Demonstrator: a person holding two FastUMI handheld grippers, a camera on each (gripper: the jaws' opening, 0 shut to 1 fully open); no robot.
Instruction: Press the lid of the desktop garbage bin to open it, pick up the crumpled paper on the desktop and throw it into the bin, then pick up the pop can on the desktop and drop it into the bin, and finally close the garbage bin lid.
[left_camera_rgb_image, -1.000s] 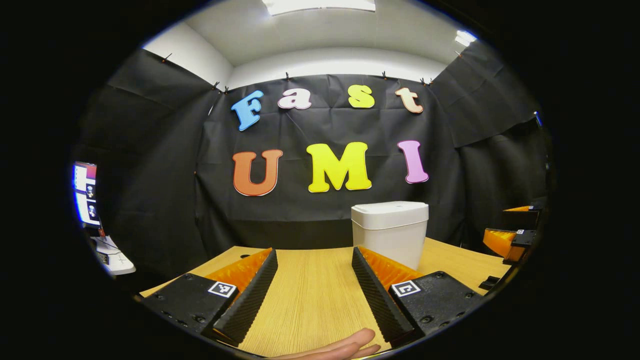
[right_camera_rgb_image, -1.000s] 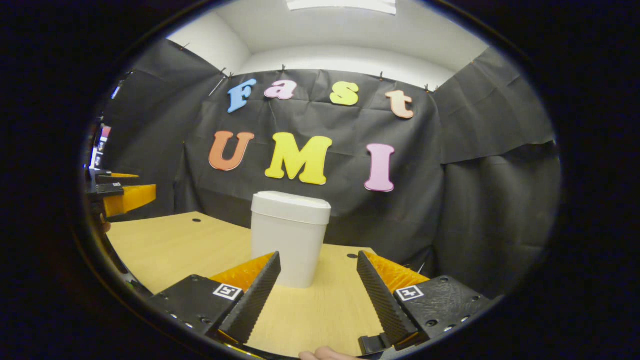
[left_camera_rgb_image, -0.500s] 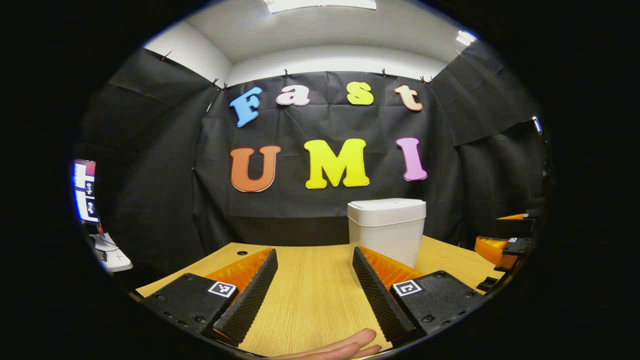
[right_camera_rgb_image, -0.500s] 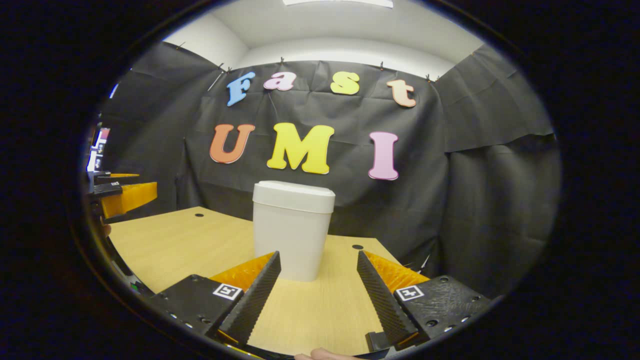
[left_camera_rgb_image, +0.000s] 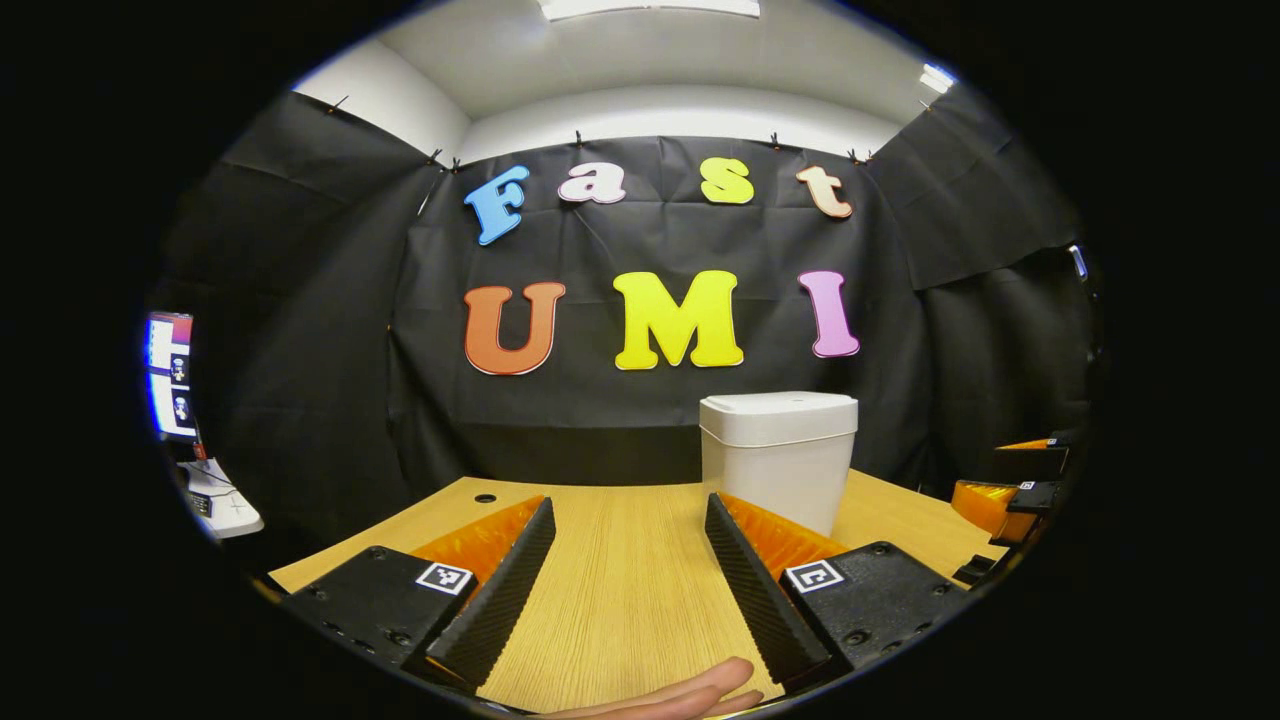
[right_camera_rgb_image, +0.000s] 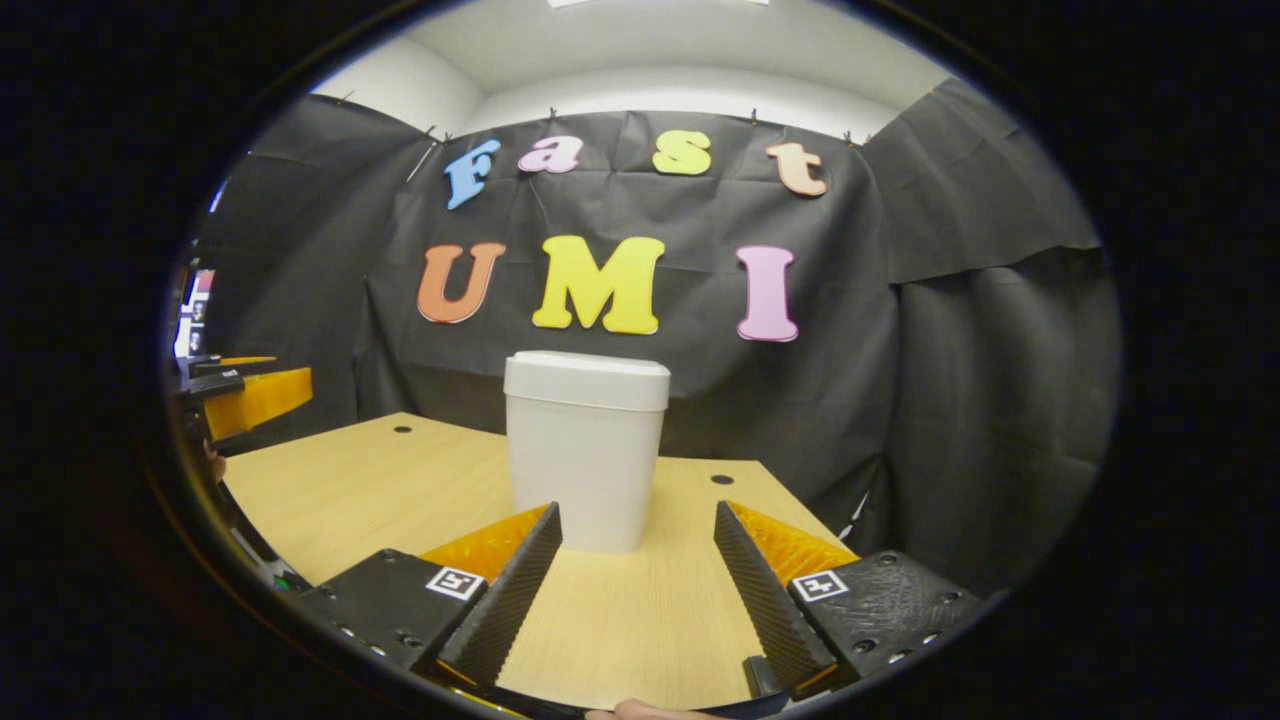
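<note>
White plastic desktop garbage bin (left_camera_rgb_image: 779, 458), rectangular with rounded corners and its lid (left_camera_rgb_image: 779, 417) down flat, stands on the pale wood-grain tabletop (left_camera_rgb_image: 625, 590) right of centre in the left gripper view, partly behind that view's right-hand finger. In the right gripper view the bin (right_camera_rgb_image: 585, 450) sits at the centre of the frame, just above the gap between the fingers, lid (right_camera_rgb_image: 587, 379) closed. The left gripper (left_camera_rgb_image: 628, 585) hangs over the bare tabletop with its jaws spread wide and nothing between them. The right gripper (right_camera_rgb_image: 637, 590) likewise has its jaws spread apart and empty, the bin beyond them and not touched. A person's hand (left_camera_rgb_image: 680, 694) shows at the bottom edge of the left gripper view. A lit screen (left_camera_rgb_image: 170, 375) is at the far left of that view.
</note>
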